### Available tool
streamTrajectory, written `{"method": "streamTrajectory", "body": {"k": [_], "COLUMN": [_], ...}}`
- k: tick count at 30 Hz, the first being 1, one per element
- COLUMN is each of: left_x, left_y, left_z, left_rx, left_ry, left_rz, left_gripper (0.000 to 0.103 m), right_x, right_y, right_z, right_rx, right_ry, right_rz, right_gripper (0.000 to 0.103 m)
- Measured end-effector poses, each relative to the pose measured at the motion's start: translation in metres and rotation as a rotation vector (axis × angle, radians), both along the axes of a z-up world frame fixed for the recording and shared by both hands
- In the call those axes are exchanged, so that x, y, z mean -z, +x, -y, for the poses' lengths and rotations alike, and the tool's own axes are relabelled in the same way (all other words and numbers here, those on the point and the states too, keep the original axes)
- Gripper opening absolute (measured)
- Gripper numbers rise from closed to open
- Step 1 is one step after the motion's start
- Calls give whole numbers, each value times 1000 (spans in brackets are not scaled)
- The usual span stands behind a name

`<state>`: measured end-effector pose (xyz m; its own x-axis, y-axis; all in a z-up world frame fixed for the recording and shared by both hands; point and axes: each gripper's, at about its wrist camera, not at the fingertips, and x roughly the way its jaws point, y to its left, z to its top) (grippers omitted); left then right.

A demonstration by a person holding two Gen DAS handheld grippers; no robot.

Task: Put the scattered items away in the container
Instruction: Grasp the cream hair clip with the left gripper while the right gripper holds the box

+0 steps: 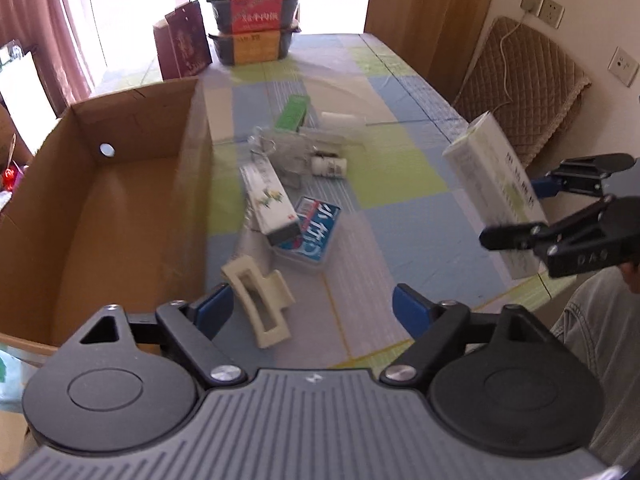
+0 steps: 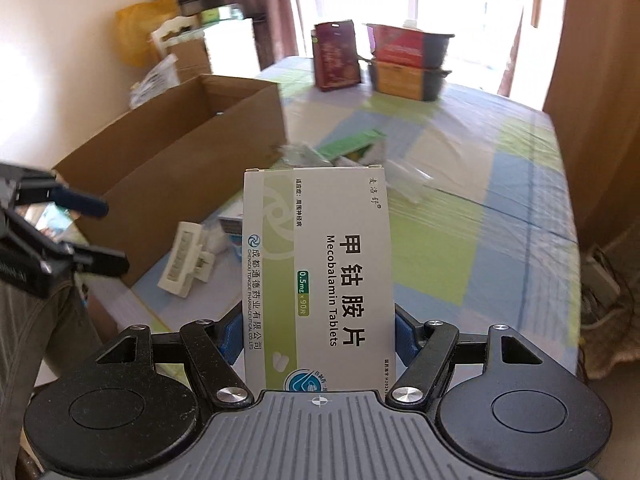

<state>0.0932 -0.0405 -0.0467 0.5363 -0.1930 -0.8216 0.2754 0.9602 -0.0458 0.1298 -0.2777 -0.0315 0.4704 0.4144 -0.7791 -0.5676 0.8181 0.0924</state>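
My right gripper (image 2: 319,338) is shut on a white and green medicine box (image 2: 320,264), held above the table; the left wrist view shows the same medicine box (image 1: 494,192) in the right gripper (image 1: 520,208) at the right. My left gripper (image 1: 312,308) stands open over a cream hair claw clip (image 1: 260,304) beside the open cardboard box (image 1: 120,200). Scattered further on lie a blue packet (image 1: 312,232), a white carton (image 1: 270,204), a small white bottle (image 1: 330,166), clear plastic items (image 1: 280,148) and a green box (image 1: 294,112).
Stacked dark food trays (image 1: 252,28) and a maroon bag (image 1: 186,40) stand at the table's far end. A quilted chair (image 1: 524,88) is at the right edge. A person's sleeve (image 1: 592,340) shows near the front right. The checked tablecloth (image 1: 400,184) lies bare at the right.
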Motion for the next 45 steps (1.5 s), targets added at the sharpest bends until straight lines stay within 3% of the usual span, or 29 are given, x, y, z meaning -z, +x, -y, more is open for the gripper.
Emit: {"method": "streamTrajectory", "body": {"k": [11,17,19,22,25,35,41,45], "left_x": [64,93,102,114,115,72,16,-20], "left_y": [35,59,65,70,69,54,39,35], "left_z": [15,16,15,11,8,10,-3,-26], "left_rx": [-186,-249,-268,-294,-290,-211,-154,-135], "left_ry": [140,173,179,178,164,89,-2,-23], "left_rz": [-53,-83,-101,-115,-117,-90,-19,29], "left_gripper": [79,74,68,44,40,40,40,40], "right_x": [10,16,17,18,19,10,-5,-19], "right_y": [22,32,33,33,32,25,20,21], "right_z": [22,26,26,25,23,14,-1,-24], "right_rx": [95,113,116,117,114,103,106,105], "right_ry": [-12,-10,-9,-8,-11,-15,-38,-38], "right_rz": [-45,-56,-61,-66,-73,-64,-63,-63], "right_gripper": [73,73,73,73,73,73,73,73]}}
